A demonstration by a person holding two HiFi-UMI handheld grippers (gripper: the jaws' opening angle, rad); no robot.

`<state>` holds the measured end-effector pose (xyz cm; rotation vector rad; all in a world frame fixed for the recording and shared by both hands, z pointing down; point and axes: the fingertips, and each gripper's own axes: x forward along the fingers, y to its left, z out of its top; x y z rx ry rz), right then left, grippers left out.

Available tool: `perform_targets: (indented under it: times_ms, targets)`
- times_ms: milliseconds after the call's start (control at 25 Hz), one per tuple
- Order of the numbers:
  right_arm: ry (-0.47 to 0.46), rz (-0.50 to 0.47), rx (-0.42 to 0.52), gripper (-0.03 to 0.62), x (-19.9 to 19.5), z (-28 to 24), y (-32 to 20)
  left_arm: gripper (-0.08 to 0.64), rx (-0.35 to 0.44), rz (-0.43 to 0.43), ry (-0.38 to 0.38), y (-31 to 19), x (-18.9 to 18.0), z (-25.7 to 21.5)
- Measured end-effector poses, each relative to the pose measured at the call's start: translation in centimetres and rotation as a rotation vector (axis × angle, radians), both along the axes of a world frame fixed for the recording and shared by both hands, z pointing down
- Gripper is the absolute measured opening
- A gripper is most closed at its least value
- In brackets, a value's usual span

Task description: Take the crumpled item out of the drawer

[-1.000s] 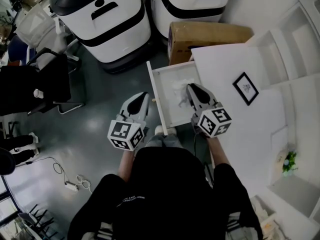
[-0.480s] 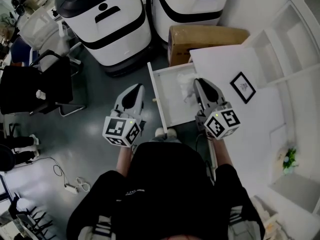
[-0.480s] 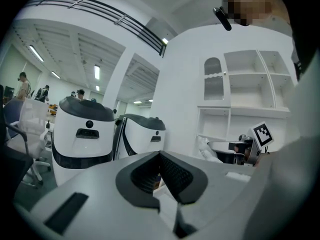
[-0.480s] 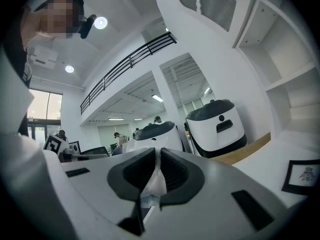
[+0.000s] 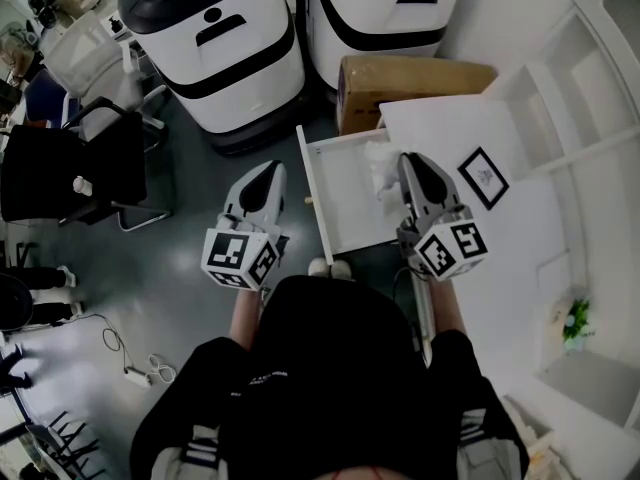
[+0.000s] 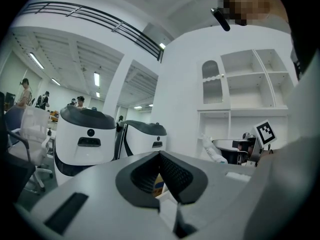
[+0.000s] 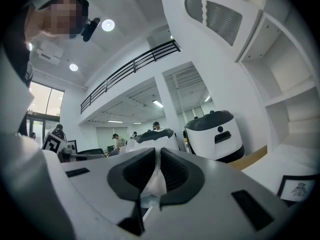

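The white drawer (image 5: 313,190) stands pulled out from the white cabinet, in the middle of the head view. My right gripper (image 5: 409,160) hangs over the drawer's right side, shut on a crumpled white item (image 5: 381,172) that bulges out to the left of its tip. In the right gripper view the same crumpled white item (image 7: 156,178) is pinched between the dark pads of the right gripper (image 7: 156,152). My left gripper (image 5: 268,170) hovers over the grey floor, left of the drawer front. The left gripper (image 6: 160,155) is shut with nothing in it.
Two white-and-black machines (image 5: 218,40) (image 5: 385,8) stand beyond the drawer, with a cardboard box (image 5: 412,74) beside them. The white cabinet top (image 5: 450,128) carries a framed picture (image 5: 484,177). A black chair (image 5: 70,173) is at the left, and white shelving (image 5: 590,68) at the right.
My right gripper has moved up and to the right with the crumpled item, away from the drawer's floor. The left gripper has drifted slightly left.
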<state>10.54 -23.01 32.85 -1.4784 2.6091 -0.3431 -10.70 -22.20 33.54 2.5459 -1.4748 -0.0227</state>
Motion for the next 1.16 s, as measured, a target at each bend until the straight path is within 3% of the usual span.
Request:
perform_targets:
  times_ms: [1160]
  targets:
    - [0.062,0.054,0.056,0.023,1.4,-0.8,0.2,-0.002,0.043,-0.056,-0.032,-0.1,-1.2,-1.3]
